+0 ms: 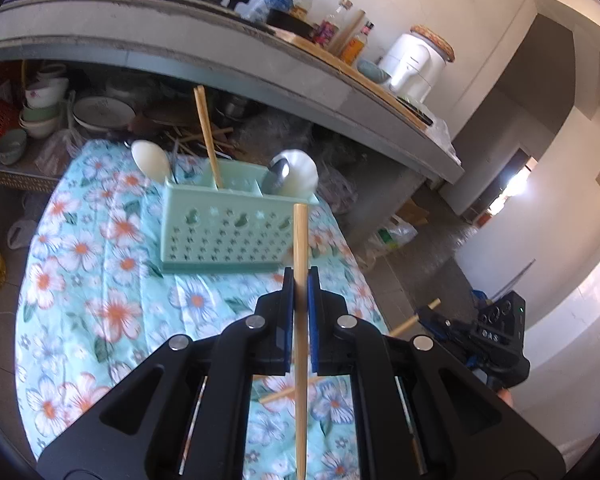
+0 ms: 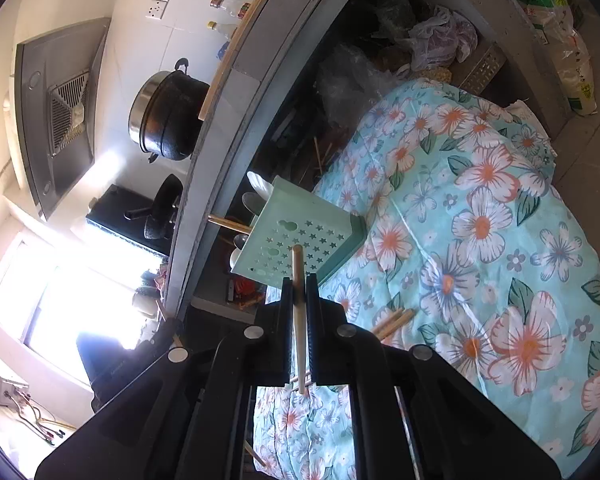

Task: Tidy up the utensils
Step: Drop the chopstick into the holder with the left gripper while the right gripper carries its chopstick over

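Utensil caddy [image 1: 224, 232], pale green, stands on floral cloth [image 1: 100, 280]; one chopstick [image 1: 207, 136] and spoons [image 1: 152, 160] inside. Left gripper [image 1: 300, 280] clamps a chopstick [image 1: 300, 240]. Right gripper [image 2: 299, 288] clamps another chopstick [image 2: 298, 280]. Loose chopsticks [image 2: 394, 322] lie on cloth.
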Motion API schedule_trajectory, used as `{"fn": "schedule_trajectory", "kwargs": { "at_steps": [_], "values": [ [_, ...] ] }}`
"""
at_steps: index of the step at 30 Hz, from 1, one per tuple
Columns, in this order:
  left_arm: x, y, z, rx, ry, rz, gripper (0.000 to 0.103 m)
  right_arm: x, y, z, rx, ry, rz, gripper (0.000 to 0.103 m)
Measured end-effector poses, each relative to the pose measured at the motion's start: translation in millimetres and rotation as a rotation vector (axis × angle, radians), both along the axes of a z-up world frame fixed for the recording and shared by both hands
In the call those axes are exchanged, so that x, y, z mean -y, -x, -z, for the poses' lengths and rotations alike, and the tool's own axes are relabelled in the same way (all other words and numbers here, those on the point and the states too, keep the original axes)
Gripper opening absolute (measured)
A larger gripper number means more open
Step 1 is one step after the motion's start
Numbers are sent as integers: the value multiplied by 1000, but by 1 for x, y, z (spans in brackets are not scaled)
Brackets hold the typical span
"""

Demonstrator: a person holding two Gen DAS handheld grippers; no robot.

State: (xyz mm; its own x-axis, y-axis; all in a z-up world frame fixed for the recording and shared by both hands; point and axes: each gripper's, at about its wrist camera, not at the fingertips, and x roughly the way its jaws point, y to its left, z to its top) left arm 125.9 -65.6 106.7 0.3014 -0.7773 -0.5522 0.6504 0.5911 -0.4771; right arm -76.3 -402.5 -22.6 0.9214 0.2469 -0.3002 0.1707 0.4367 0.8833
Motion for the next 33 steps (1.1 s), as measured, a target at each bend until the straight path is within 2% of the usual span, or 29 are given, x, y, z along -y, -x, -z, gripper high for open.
{"fn": "schedule_trajectory", "kwargs": {
  "at_steps": [4,11,16,19,24,27,33],
  "values": [
    [3,-15,-22,69,26,-52,5,4,0,-2,4,5,3,7],
    [19,-36,-79,328,106,-217,5,5,-4,-7,2,21,4,7],
    [44,-63,-105,417,200,-291,5,4,-6,-10,1,31,4,7],
    [64,-79,-112,445,215,-319,5,3,-7,-10,-3,40,2,7],
    [100,-107,-106,510,177,-382,5,4,-7,-8,-13,41,9,7],
    [122,-117,-92,571,92,-404,5,6,-6,-6,-19,36,13,7],
    [126,-127,-50,511,39,-381,5,11,-6,-4,-31,38,27,7]
  ]
}}
